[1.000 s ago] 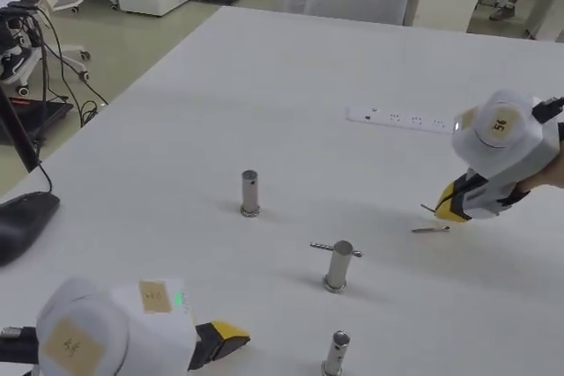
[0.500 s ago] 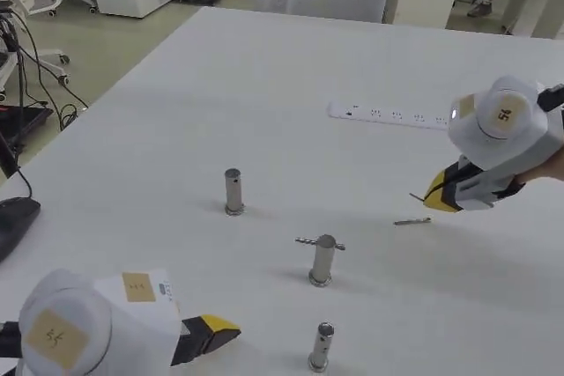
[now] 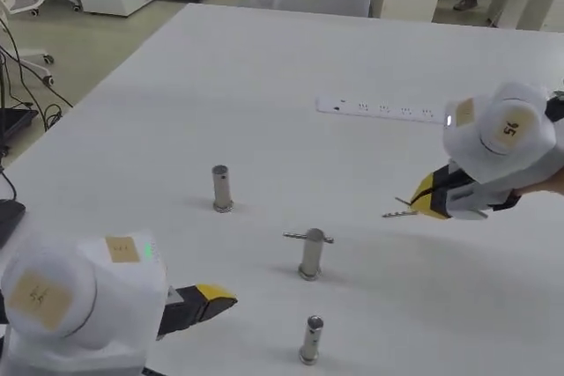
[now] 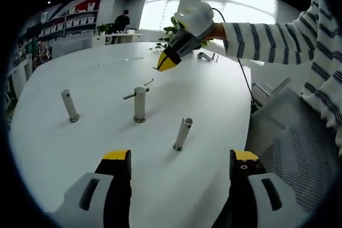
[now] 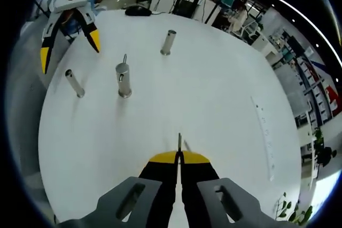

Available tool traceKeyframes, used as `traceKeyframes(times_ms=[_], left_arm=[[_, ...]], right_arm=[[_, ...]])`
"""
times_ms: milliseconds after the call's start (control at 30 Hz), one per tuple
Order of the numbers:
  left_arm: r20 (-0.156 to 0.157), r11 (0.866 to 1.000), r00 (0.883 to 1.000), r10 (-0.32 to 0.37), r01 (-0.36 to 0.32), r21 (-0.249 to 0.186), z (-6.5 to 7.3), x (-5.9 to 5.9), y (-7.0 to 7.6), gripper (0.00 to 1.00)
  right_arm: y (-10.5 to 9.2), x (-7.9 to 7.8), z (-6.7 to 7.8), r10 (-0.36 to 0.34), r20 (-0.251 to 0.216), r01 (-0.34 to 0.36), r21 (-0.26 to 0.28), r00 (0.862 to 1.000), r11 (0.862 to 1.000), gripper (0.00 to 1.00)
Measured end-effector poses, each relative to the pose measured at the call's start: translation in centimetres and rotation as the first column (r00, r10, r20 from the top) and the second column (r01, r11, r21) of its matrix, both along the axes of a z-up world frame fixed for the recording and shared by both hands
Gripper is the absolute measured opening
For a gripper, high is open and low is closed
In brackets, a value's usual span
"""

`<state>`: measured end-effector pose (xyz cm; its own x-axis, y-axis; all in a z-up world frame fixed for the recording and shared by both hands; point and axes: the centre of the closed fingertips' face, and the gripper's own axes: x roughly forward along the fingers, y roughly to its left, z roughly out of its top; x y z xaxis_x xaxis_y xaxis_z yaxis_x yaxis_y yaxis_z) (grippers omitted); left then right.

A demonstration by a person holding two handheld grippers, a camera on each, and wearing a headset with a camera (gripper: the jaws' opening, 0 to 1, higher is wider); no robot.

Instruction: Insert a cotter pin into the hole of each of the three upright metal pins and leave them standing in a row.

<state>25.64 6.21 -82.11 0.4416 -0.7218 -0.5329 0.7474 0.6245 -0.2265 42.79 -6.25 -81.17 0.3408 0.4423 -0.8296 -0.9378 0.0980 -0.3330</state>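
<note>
The right tongs [image 3: 423, 202] are squeezed shut on a little pin [image 3: 397, 212]. Its end pokes out past the tips so it can go into a hole. They hold it up off the worktop [image 3: 264, 68], well to one side of the middle post [image 3: 310, 257]. That post already has a cross pin [image 3: 308, 236] through its top. The far post [image 3: 221, 188] and the near post [image 3: 310, 338] have none, so I think two are left to do. The left tongs [image 4: 180, 156] are wide open and hold nothing. They wait low beside the near post, maybe to stop a post from tipping.
</note>
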Motion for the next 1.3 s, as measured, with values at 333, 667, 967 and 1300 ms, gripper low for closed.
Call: traceKeyframes(times_ms=[333, 667, 967, 1300], left_arm=[[0.059, 1.000, 0.998, 0.003, -0.003, 0.004, 1.5, 2.3, -0.5, 0.68], [0.065, 0.996, 0.997, 0.048, -0.043, -0.074, 3.4, 4.6, -1.1, 0.62], [0.054, 0.996, 0.997, 0.053, -0.049, -0.076, 3.9, 6.2, -2.1, 0.52], [0.050, 0.994, 0.998, 0.040, -0.035, -0.103, 4.7, 7.2, -4.1, 0.41]], right_arm=[[1.1, -2.4, 1.4, 0.025, 0.022, -0.026, 0.054, 0.999, 0.998, 0.01], [2.5, -4.6, 2.6, 0.054, 0.048, -0.058, 0.088, 0.997, 0.994, 0.01], [3.6, -6.8, 2.9, 0.075, 0.041, -0.079, 0.112, 0.996, 0.990, 0.01], [3.8, -8.5, 3.7, 0.069, 0.057, -0.077, 0.145, 0.996, 0.986, 0.02]])
